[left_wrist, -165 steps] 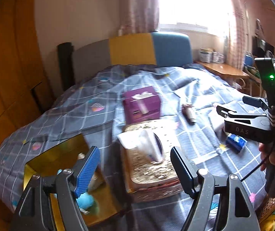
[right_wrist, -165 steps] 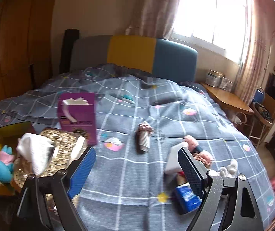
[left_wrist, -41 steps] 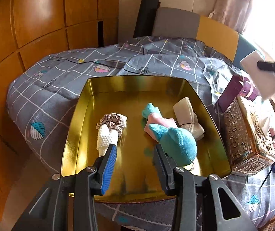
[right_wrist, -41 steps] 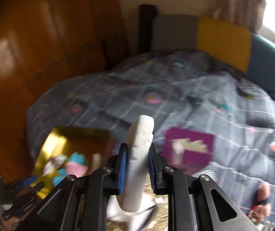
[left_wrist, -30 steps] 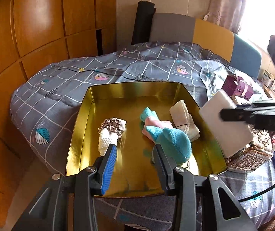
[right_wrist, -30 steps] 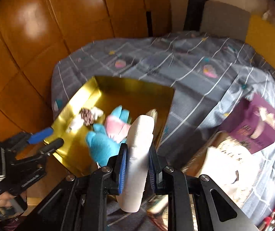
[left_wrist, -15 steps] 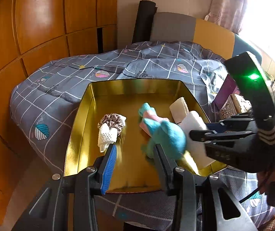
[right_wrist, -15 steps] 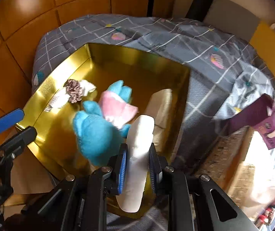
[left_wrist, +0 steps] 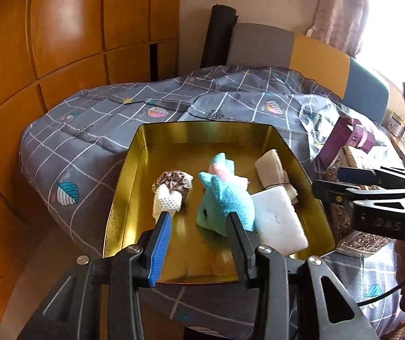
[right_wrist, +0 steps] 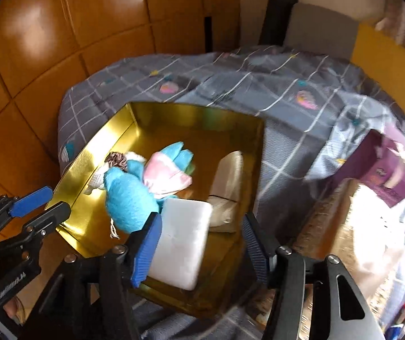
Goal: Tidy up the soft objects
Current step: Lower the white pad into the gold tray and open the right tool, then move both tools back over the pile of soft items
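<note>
- Sponge (right_wrist: 184, 243): white, rectangular, rounded corners; lies flat in the near right corner of the tray, touching the blue toy.
- Blue toy (left_wrist: 225, 204): plush, teal, with pointed ears; sits mid-tray, just beside the sponge.
- Pink toy (right_wrist: 167, 177): pink and white with teal tips, behind the blue toy and touching it.
- Scrunchie (left_wrist: 174, 184): brownish, wrapped round a white knitted roll (left_wrist: 167, 202), left of the blue toy.
- Cloth (left_wrist: 271, 167): cream, folded, against the tray's right wall.
- Tray (left_wrist: 202, 131): gold, shiny, rectangular, resting on the bed.
</note>
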{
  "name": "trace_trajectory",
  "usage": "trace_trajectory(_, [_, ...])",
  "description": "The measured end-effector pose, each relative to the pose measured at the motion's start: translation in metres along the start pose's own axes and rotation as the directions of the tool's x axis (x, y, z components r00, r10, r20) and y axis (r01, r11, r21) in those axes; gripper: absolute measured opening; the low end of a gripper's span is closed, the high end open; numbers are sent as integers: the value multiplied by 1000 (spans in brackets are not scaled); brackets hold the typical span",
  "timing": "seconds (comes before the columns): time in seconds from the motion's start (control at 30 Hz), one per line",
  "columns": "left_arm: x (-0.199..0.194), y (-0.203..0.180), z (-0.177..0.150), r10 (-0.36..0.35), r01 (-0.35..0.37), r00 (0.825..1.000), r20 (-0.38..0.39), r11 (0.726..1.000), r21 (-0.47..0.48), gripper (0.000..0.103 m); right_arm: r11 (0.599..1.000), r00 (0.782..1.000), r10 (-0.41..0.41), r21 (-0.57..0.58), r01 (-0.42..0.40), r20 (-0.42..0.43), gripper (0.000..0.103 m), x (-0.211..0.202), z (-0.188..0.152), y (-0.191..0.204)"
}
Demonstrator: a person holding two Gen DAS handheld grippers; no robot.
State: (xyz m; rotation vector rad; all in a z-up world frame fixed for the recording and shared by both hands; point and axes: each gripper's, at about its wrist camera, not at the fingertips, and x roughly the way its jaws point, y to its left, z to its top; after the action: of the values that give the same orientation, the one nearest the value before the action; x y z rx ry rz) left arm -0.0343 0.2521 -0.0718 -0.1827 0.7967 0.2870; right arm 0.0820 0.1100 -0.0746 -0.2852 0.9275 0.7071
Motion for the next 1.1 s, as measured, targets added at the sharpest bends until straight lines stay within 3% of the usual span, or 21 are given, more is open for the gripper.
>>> trace_trajectory(0.33, [-19, -33, 7, -41, 36, 998, 55, 995, 98, 40, 996, 987, -85, -4, 87, 133, 73, -64, -25, -29])
trace_trajectory(0.7, [-36, -71, 12, -98, 79, 991, 89, 976, 201, 40, 955, 944, -278, 156, 253, 175, 76, -124, -61, -109])
trace_trajectory(0.97, [-49, -110, 20, -175, 135, 978, 110, 945, 299, 40, 860, 886, -446, 335, 385, 127, 77, -156, -100, -188])
trace_trajectory(1.1, [-54, -137, 26, -226, 174, 967, 113, 919, 354, 40, 768, 842, -535, 457, 448, 73, 77, -174, -128, -236])
